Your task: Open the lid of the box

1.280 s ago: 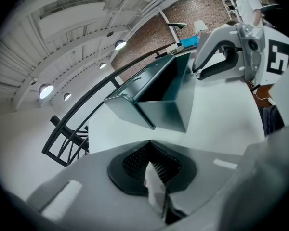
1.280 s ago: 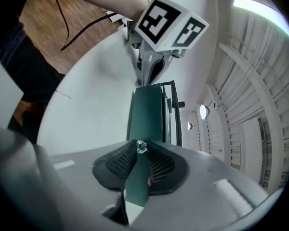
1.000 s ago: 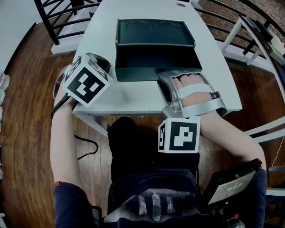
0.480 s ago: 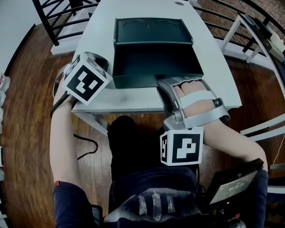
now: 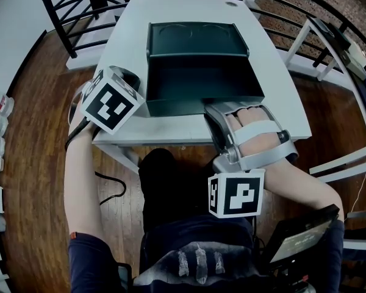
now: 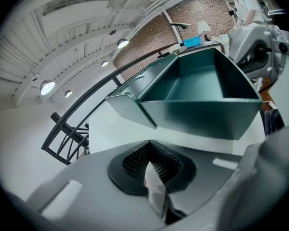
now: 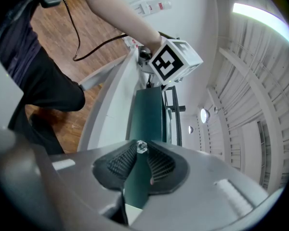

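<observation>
- Left gripper view: left gripper (image 6: 151,153) is clenched, pads meeting at the tips with nothing between them.
- Just ahead of it sits the dark green box (image 6: 202,109) on the white table (image 6: 111,134), near the gripper but not touching it.
- The box interior shows open. Its lid (image 6: 130,102) is swung out past the far edge and tilts away.
- The right gripper (image 6: 257,42) shows at the box's other front corner. A black railing (image 6: 72,129) runs behind the table.
- Right gripper view: the right gripper (image 7: 140,153) is clamped on the box wall (image 7: 147,114), with the green edge running up between both pads.
- A small clear bit (image 7: 141,146) sits at the jaw tips. I can't tell what it is.
- Further along the table edge (image 7: 111,105) is the left marker cube (image 7: 174,59), with a bare arm (image 7: 120,13) above the wood floor (image 7: 82,42).
- Head view: the box (image 5: 201,81) is at the middle of the table (image 5: 171,130), with its lid (image 5: 195,40) open and lying back on the far side.
- The right gripper (image 5: 210,110) is on the front wall near the box's right front corner, and a hand (image 5: 253,132) is strapped into it.
- The right marker cube (image 5: 236,194) hangs off the near table edge.
- The left marker cube (image 5: 111,101) is by the box's left front corner, and the left gripper's jaws are hidden under it here.
</observation>
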A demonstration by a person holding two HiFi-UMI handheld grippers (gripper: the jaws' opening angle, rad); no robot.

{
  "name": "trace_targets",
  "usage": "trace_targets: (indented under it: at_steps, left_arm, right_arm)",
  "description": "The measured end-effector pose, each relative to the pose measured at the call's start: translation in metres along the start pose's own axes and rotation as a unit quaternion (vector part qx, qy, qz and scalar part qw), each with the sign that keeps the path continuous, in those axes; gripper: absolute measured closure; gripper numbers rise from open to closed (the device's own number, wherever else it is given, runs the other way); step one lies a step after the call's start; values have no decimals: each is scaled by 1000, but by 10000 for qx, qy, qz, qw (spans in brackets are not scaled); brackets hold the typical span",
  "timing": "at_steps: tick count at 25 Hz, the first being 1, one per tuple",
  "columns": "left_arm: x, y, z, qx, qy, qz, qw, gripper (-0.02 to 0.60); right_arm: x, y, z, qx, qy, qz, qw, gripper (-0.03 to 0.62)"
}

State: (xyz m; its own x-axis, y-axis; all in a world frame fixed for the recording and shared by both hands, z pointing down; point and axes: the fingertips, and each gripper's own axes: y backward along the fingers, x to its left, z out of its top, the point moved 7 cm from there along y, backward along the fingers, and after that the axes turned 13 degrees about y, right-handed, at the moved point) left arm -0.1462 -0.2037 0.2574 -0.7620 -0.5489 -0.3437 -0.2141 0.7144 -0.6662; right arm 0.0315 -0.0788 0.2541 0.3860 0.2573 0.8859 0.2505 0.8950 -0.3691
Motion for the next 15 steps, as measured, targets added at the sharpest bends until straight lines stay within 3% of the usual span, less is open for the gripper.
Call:
trace_targets:
  at_steps: [12,15]
  left_arm:
    - [-12,-7,-5,51,-32,-93,9999,566]
    - [-14,-5,-7,87,-36,-124,9999,566]
  right_arm:
    - [-1,25,-9,34,-72,-396,9992,523]
    - [-10,28,-31,280,-157,-535,9981,571]
